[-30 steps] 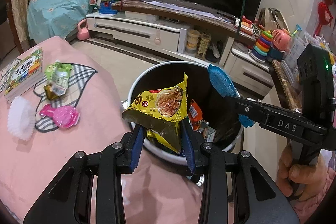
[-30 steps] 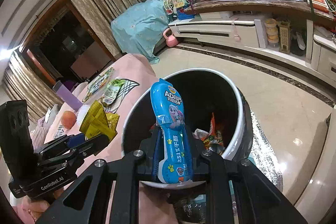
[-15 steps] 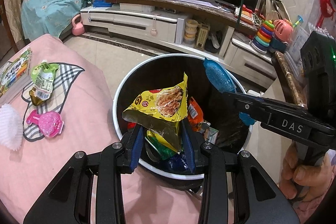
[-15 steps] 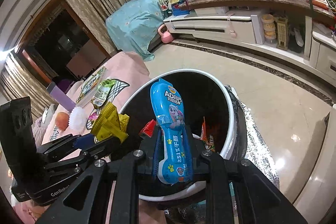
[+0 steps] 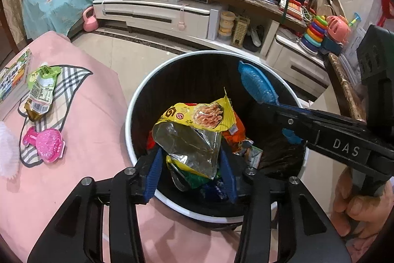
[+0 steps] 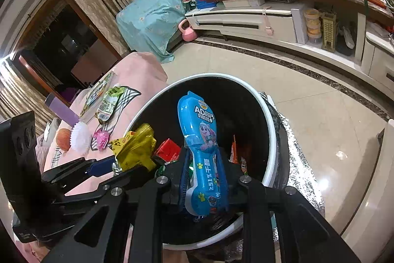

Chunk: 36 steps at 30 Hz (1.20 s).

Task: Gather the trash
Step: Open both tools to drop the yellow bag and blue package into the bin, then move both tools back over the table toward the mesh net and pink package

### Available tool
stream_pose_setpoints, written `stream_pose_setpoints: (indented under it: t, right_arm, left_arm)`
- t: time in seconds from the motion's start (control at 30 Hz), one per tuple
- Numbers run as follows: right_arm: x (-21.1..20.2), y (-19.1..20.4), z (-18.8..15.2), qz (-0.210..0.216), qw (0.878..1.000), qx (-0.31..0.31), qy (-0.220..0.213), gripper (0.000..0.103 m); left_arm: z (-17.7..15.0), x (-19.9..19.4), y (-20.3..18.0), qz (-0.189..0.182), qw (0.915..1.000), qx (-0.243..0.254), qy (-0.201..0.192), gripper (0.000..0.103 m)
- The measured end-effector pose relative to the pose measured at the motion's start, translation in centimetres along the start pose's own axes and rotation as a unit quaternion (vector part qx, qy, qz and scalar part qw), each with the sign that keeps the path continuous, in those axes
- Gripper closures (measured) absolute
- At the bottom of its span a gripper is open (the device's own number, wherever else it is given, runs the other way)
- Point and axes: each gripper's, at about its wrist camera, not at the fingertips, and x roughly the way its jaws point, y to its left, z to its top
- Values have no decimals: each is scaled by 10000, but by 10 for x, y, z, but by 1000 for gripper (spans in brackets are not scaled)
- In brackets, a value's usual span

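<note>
**Two grippers hold snack wrappers over a round trash bin**

Glossy cream floor tiles and a long white TV cabinet [image 5: 152, 14] fill the background, beyond both grippers. Directly ahead of them stands a round trash bin [image 5: 138, 100] with a smooth white rim and a dark inside. Its base is cut off from sight, and crinkled silver foil [image 6: 299, 159] shows against its outer wall on the right.

The left gripper [image 5: 190, 164] has its blue-padded fingers spread apart, touching the sides of a crumpled yellow chip bag [image 5: 194, 130] but not squeezing it. The bag's torn mouth shows a shiny silver lining, and its lower end is hidden among the litter in the bin. That litter is hard to make out: orange, green and red wrappers [image 5: 236, 137] overlap in shadow.

The right gripper [image 6: 203, 176] is clamped on a bright blue plastic pouch [image 6: 199, 139], bottle-shaped with a rounded top and cartoon print, held upright over the bin's mouth. Its lowest part is hidden between the fingers.

Left of the left gripper, a pink cloth-covered surface [image 5: 98, 115] holds a green drink pouch [image 5: 40, 90], a glittery pink plastic piece [image 5: 45, 144] and a checked leaf-shaped mat [image 5: 71, 83]. A frilly white object [image 5: 7, 154] and a book [image 5: 12, 80] are cut off at the frame edge.
</note>
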Motion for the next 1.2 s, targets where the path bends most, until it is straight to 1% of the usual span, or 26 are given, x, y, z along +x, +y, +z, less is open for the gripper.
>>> stream_pose_setpoints:
  t: [0.03, 0.13, 0.2, 0.23, 0.27, 0.33, 0.4, 0.5, 0.53, 0.6, 0.77, 0.87, 0.9, 0.97, 1.1, 1.2]
  right_arm:
    - [0, -1, 1, -8, 10000, 18, 9, 79]
    - [-1, -3, 2, -18, 10000, 93, 13, 76]
    - [-4, -5, 3, 36, 9999, 158, -28, 66]
    - [-6, -5, 2, 68, 9998, 162, -52, 63]
    - [-6, -4, 3, 67, 9998, 165, -68, 54]
    - [-8, -3, 2, 92, 9997, 190, -91, 51]
    - [-11, -2, 1, 116, 9996, 241, -95, 48]
    - [-14, 2, -2, 182, 9994, 268, -150, 40]
    - [-17, 4, -4, 185, 9993, 251, -195, 39]
    - [-20, 9, -7, 205, 9992, 220, -273, 32]
    - [-27, 33, -21, 280, 9985, 82, -468, 24]
    - [-30, 55, -32, 334, 9979, -125, -537, 21]
    - [-30, 61, -34, 359, 9977, -182, -537, 18]
    - [-31, 79, -41, 405, 9970, -360, -553, 14]
    - [-26, 112, -52, 475, 9946, -758, -526, 10]
    - [-16, 136, -60, 490, 9919, -1076, -454, 10]
  left_arm:
    - [0, 0, 1, -13, 10000, -24, 14, 58]
    - [-2, -3, 4, -10, 10000, -75, -8, 50]
    - [-4, -7, 6, -18, 9999, -96, -50, 41]
    - [-7, -10, 9, -12, 9999, -115, -68, 40]
    - [-9, -13, 10, -23, 9999, -135, -100, 39]
    - [-14, -20, 12, -12, 9997, -157, -170, 38]
    - [-22, -31, 18, 7, 9994, -250, -243, 32]
    - [-36, -48, 32, -128, 9982, -438, -394, 28]
    - [-43, -53, 37, -105, 9978, -486, -433, 28]
    - [-53, -62, 48, -32, 9970, -567, -521, 28]
    - [-79, -83, 80, 159, 9935, -908, -669, 28]
    - [-94, -92, 97, 328, 9915, -1018, -738, 27]
    - [-100, -97, 104, 427, 9903, -1073, -771, 27]
    - [-109, -102, 117, 508, 9886, -1170, -801, 27]
    - [-128, -111, 147, 552, 9847, -1445, -807, 25]
    - [-141, -117, 166, 697, 9806, -1640, -819, 25]
